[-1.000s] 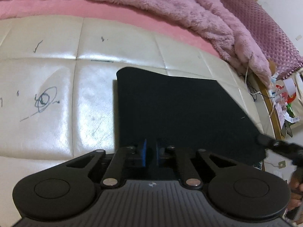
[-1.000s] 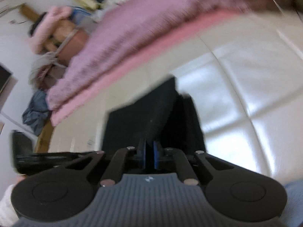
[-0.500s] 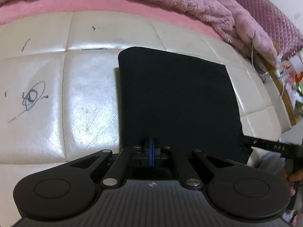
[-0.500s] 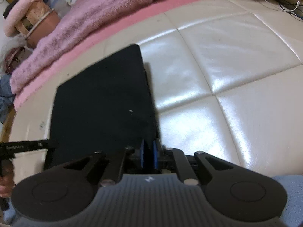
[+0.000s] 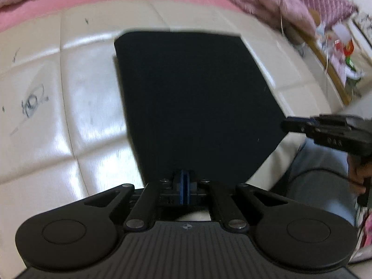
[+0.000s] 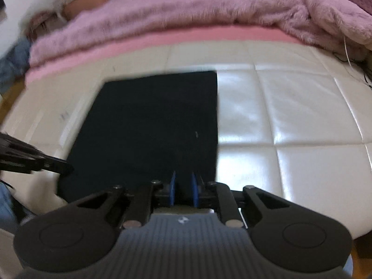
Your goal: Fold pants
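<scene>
A: Left wrist view first, biggest thing down: what carries everything?

B: The cream quilted leather bed surface (image 5: 76, 107), with a fluffy pink blanket (image 6: 186, 11) heaped along its far edge, out of the working area. That leaves a flat stretch for folding, which is likely why the garment sits there.

A: And the garment?

B: The black folded pants (image 5: 195, 102) lie flat on the bed as a neat rectangle, near the front edge, close to the person. Their nearer edge reaches right to both tools, so each can work a front corner without stretching.

A: How are the tools set?

B: The left gripper (image 5: 184, 186) sits at the near edge of the pants, its blue fingers (image 5: 181, 186) pressed together. Whether any cloth is caught between them cannot be told; the fabric is too dark there. The right gripper (image 6: 183, 189) has its blue fingers (image 6: 172, 189) spread a little, with a clear gap, so it holds nothing.

A: Why side by side like that?

B: Judging by the tidy shape, the fold looks nearly done. The two tools flank the near edge, probably to square it off or to let go.
</scene>
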